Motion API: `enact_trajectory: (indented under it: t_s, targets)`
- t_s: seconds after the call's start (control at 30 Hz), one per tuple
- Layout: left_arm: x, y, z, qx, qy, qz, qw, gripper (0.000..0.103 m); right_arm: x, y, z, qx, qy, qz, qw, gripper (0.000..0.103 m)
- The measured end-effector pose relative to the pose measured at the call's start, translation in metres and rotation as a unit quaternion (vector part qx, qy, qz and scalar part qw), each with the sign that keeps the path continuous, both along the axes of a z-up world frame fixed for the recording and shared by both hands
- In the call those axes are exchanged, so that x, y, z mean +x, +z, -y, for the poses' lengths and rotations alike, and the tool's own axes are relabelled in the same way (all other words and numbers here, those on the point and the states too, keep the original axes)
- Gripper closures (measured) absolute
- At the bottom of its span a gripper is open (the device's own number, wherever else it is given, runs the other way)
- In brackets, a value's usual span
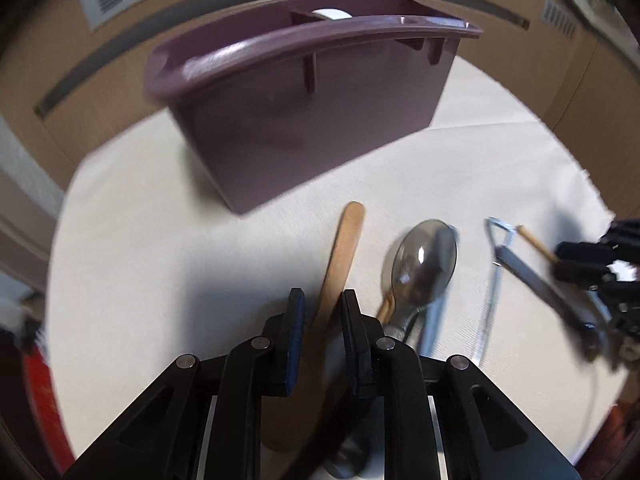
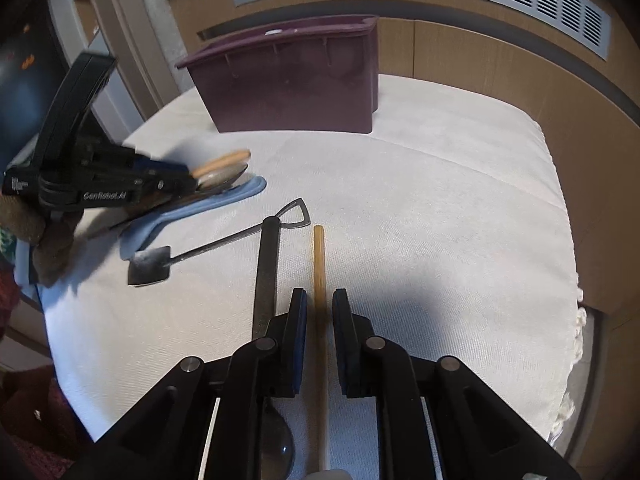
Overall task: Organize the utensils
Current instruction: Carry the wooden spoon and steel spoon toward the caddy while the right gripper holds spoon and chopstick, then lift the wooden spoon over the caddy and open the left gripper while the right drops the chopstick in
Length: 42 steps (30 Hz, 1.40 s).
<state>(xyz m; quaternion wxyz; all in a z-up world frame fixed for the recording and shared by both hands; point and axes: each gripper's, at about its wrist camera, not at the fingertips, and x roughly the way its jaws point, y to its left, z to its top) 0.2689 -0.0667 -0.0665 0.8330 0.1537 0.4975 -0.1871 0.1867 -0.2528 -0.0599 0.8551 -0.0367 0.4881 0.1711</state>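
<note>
Hardly begun: the purple organizer (image 2: 292,88) looks almost empty while utensils lie on the white-covered desk (image 2: 440,220), the left tool (image 1: 323,304) pinching a wooden spatula (image 1: 344,248), the right tool (image 2: 320,304) spread slightly around a chopstick (image 2: 319,264), not touching.

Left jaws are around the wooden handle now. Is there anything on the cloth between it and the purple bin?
Nothing visible. From the left gripper, the wooden handle points toward the purple bin across bare cloth. The metal spoon lies beside the handle on the right, off that line.
</note>
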Motion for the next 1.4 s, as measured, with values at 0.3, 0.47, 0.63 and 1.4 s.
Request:
enact_trajectory:
  t_s: [0.3, 0.47, 0.63, 1.4]
  targets:
    - [0.019, 0.002, -0.02, -0.025, 0.015, -0.038, 0.9989, 0.085, 0.011, -0.003, -0.01, -0.022, 0.014, 0.019, 0.999, 0.095]
    - [0.009, -0.001, -0.026, -0.049, 0.036, -0.017, 0.998, 0.091, 0.019, 0.007, -0.001, 0.037, -0.014, 0.029, 0.999, 0.097]
    - [-0.019, 0.009, -0.054, -0.139, 0.091, 0.02, 0.9859, 0.093, 0.014, 0.036, 0.013, 0.09, -0.035, 0.065, 0.993, 0.097]
    - [-0.029, 0.209, -0.061, -0.284, 0.087, 0.269, 0.916, 0.093, 0.056, 0.223, -0.011, 0.157, -0.029, 0.305, 0.939, 0.097]
